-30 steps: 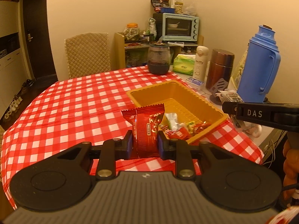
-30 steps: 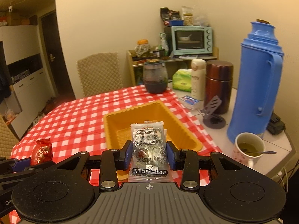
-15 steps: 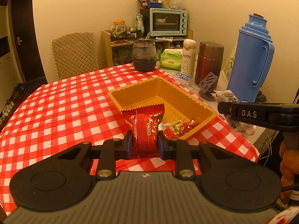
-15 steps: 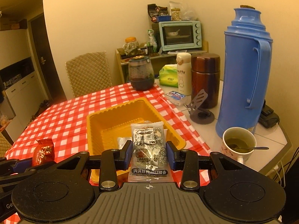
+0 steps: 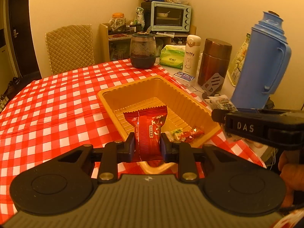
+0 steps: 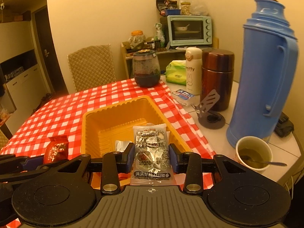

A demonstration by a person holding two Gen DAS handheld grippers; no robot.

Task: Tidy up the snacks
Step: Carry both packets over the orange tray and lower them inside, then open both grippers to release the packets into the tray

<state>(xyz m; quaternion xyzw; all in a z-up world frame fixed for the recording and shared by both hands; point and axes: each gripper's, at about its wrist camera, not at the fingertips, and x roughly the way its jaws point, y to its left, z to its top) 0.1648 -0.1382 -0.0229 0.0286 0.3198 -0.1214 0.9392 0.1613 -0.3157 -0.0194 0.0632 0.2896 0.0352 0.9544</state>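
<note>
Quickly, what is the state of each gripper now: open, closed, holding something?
Left gripper: closed on a red foil snack packet.
Right gripper: closed on a silver and clear plastic snack packet.

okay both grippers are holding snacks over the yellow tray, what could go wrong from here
1. The left gripper and right gripper sit close together by the yellow tray; they might bump while releasing.
2. The silver snack packet hangs near the tray's near rim, so an early drop could land on the tablecloth.
3. The paper cup holding liquid stands beside the right gripper; a sideways swing may tip it.

1 tray, 2 flasks.
</note>
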